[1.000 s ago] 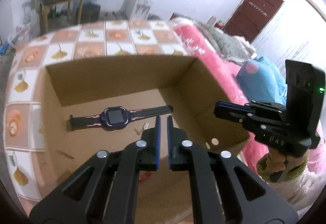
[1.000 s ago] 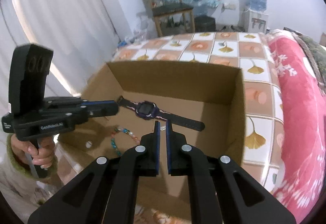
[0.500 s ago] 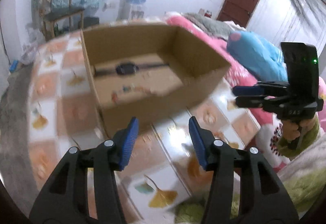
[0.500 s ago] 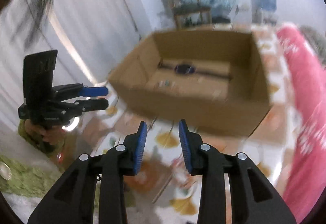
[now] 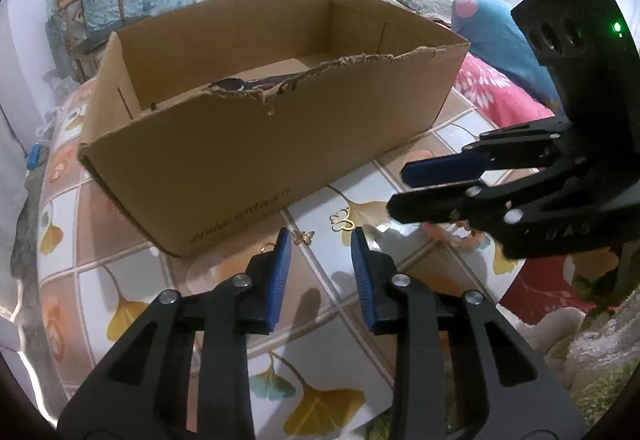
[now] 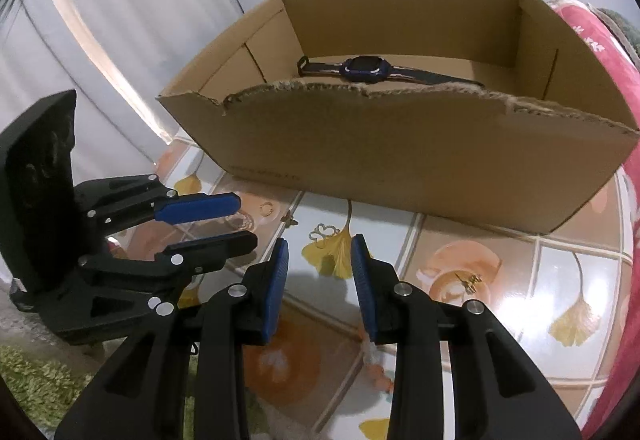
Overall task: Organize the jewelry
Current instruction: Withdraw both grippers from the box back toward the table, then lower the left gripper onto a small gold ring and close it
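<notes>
Both grippers, left (image 5: 318, 244) and right (image 6: 318, 252), hover empty with jaws wide over the tiled table (image 5: 340, 304), before a cardboard box (image 5: 256, 136). Only the right wrist view shows the watch (image 6: 362, 69) lying clearly inside. A gold butterfly pendant (image 5: 342, 221) lies on the table just beyond both sets of fingertips.

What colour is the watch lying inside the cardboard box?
Dark blue-purple face, black strap: the watch, clearest in the right wrist view.
</notes>
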`<state>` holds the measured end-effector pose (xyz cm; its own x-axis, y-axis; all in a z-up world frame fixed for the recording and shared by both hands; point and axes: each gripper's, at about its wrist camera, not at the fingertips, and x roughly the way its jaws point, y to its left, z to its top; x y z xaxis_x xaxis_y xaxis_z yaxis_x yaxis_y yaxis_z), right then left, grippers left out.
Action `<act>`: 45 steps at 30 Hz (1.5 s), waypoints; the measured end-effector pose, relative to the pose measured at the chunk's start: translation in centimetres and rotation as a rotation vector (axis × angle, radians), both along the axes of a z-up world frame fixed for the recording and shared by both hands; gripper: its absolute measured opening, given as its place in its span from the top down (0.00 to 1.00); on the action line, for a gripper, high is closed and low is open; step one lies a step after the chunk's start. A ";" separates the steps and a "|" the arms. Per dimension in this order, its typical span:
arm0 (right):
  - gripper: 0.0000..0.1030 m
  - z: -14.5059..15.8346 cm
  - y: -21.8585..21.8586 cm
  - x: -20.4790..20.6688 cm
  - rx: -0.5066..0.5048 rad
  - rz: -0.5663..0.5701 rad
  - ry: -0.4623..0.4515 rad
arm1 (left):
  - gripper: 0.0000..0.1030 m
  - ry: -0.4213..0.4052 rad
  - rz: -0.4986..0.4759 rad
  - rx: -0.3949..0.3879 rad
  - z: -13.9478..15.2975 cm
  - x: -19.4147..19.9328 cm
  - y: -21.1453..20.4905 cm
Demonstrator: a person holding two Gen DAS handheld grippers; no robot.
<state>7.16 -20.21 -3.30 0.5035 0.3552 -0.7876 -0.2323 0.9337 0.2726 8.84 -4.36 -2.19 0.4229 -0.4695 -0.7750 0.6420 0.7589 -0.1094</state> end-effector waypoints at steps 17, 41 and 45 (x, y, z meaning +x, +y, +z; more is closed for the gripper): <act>0.72 -2.0 -0.4 1.5 -0.008 -0.014 0.034 | 0.85 0.124 0.019 0.024 -2.6 2.6 -0.7; 0.73 -1.7 -0.6 1.2 0.003 -0.032 0.022 | 0.94 0.142 0.021 0.050 -2.4 3.0 -0.4; 0.72 -1.8 -0.7 1.2 0.010 -0.033 0.024 | 0.85 0.152 0.022 0.046 -2.4 3.1 -0.7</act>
<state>8.39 -20.91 -5.08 0.4958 0.3468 -0.7962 -0.1944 0.9379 0.2874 11.90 -5.02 -4.60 0.3088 -0.4244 -0.8512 0.6041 0.7787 -0.1691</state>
